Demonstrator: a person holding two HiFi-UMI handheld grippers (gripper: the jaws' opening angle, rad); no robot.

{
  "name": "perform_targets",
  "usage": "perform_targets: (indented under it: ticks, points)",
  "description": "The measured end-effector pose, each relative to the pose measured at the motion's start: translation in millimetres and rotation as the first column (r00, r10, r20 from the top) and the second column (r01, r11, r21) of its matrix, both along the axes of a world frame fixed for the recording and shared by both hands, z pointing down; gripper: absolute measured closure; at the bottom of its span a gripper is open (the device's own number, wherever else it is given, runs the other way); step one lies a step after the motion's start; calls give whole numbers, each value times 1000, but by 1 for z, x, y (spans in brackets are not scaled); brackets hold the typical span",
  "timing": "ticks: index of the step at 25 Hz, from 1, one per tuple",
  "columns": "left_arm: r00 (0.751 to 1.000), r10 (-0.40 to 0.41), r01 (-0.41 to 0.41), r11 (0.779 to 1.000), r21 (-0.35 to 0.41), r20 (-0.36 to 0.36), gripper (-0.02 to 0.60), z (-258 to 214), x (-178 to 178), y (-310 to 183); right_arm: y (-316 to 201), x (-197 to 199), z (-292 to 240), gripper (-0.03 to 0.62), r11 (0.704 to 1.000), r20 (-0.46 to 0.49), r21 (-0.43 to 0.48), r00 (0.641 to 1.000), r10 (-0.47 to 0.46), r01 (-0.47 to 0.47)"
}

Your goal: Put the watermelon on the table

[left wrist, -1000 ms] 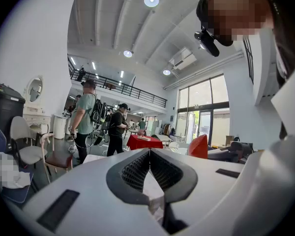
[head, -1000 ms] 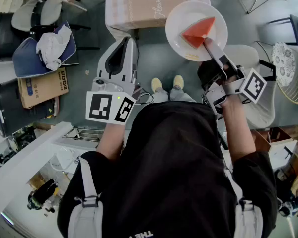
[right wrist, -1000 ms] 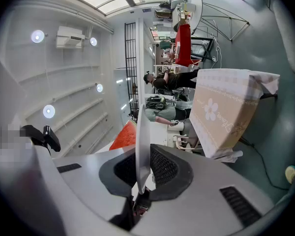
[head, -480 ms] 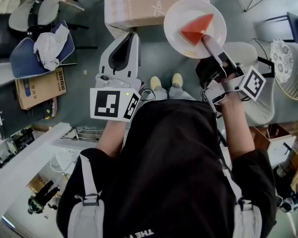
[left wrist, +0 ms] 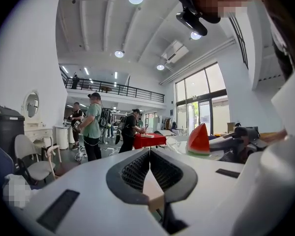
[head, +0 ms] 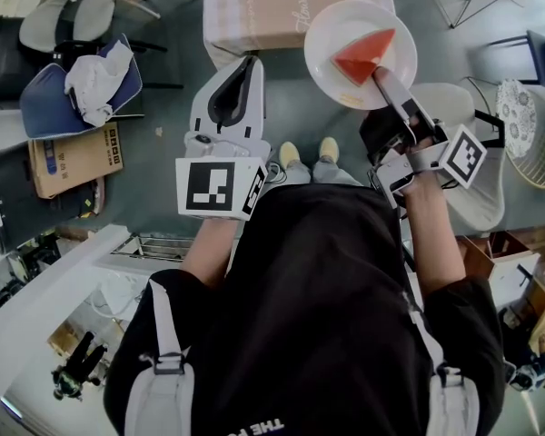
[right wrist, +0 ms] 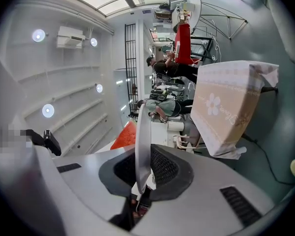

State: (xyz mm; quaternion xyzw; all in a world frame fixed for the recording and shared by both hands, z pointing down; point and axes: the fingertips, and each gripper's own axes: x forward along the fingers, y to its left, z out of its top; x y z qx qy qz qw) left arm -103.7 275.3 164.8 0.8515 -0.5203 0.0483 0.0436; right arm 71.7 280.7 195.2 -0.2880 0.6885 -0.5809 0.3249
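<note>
A red watermelon slice (head: 365, 55) lies on a white plate (head: 336, 27) held in the air over the floor. My right gripper (head: 378, 76) grips the plate's near rim; its jaws are opening slightly, with the rim (right wrist: 142, 127) still pinched between them. The slice (right wrist: 125, 136) shows left of the rim. The table (head: 254, 7) with a beige flowered cloth stands just beyond the plate, and to the right (right wrist: 231, 102) in the right gripper view. My left gripper (head: 245, 64) hangs left of the plate, shut and empty (left wrist: 148, 149); it sees the slice (left wrist: 199, 139) to its right.
A blue chair with a white cloth (head: 82, 84) and a cardboard box (head: 77, 157) stand at the left. A pale chair (head: 463, 153) and a woven basket (head: 527, 121) are at the right. Several people (left wrist: 93, 127) stand by a red-covered table (left wrist: 150, 140) further off.
My left gripper has rolled, so its marker cube faces up more squarely, and it has shifted a little right. The plate and right gripper have edged closer to the table.
</note>
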Motion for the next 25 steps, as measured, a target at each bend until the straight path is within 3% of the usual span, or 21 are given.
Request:
perform_targets:
  ticks: [13, 25]
  points:
    - [999, 21, -21, 1000, -5, -34, 566, 4, -48, 11, 10, -54, 2, 562, 1000, -8, -11, 1000, 2, -2]
    - [999, 18, -18, 1000, -5, -42, 566, 4, -52, 12, 10, -61, 3, 562, 1000, -20, -23, 1000, -1, 1]
